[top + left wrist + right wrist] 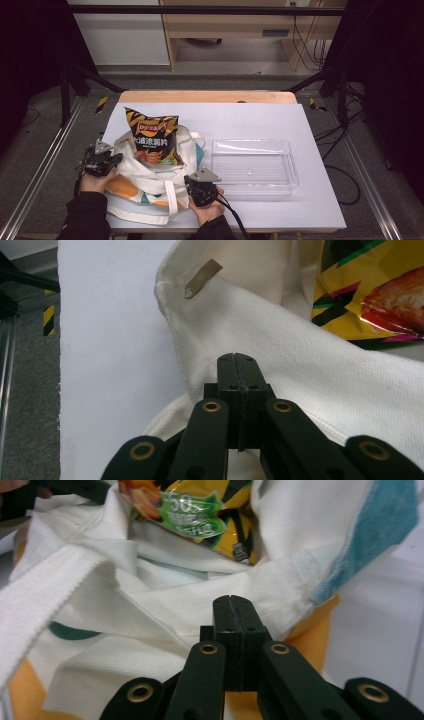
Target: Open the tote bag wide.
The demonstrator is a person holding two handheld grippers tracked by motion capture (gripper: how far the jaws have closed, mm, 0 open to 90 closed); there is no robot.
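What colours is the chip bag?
Yellow with black stripes and red-orange chips; the chip bag shows best in the high view.

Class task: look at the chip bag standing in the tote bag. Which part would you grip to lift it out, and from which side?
Probably the chip bag's crimped top edge, from above. The chip bag stands upright, its lower half sunk in the tote bag, so its flat top seam is the free, thin part that jaws can pinch.

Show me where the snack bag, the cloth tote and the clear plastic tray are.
snack bag (152, 136): high view, on the printed front of the bag.
cloth tote (131, 169): high view, on the white cloth at its left side.
clear plastic tray (292, 162): high view, on its right rim.
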